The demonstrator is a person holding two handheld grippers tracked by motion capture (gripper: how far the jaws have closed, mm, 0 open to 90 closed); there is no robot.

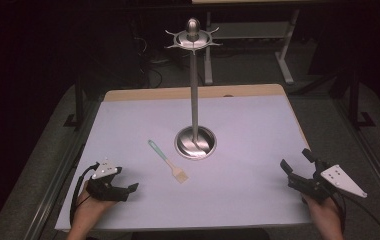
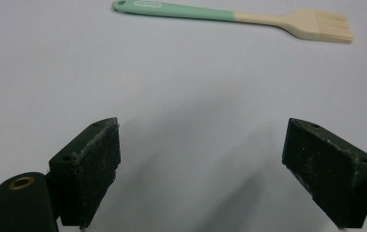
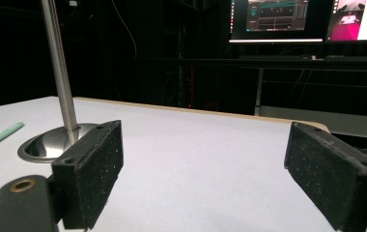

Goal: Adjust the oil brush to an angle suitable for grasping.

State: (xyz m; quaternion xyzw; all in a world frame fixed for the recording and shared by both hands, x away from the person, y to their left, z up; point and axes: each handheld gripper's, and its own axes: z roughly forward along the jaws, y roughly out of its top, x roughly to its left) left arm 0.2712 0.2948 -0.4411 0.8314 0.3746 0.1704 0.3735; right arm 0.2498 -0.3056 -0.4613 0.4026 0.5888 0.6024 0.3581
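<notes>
I've both grippers, left [image 1: 130, 189] and right [image 1: 294, 161], parked near with jaws wide and empty, left facing the brush [image 1: 168, 162] lying flat before the stand [image 1: 195, 142].

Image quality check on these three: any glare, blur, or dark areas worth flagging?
High view: table evenly lit, surroundings near black, bright glare on the stand's base and top. Left gripper view: brush sharp, soft jaw shadows fall on the table; left gripper slightly soft. Right gripper view: background dark except glowing monitors; right gripper blurred close up; stand pole reflects light.
</notes>
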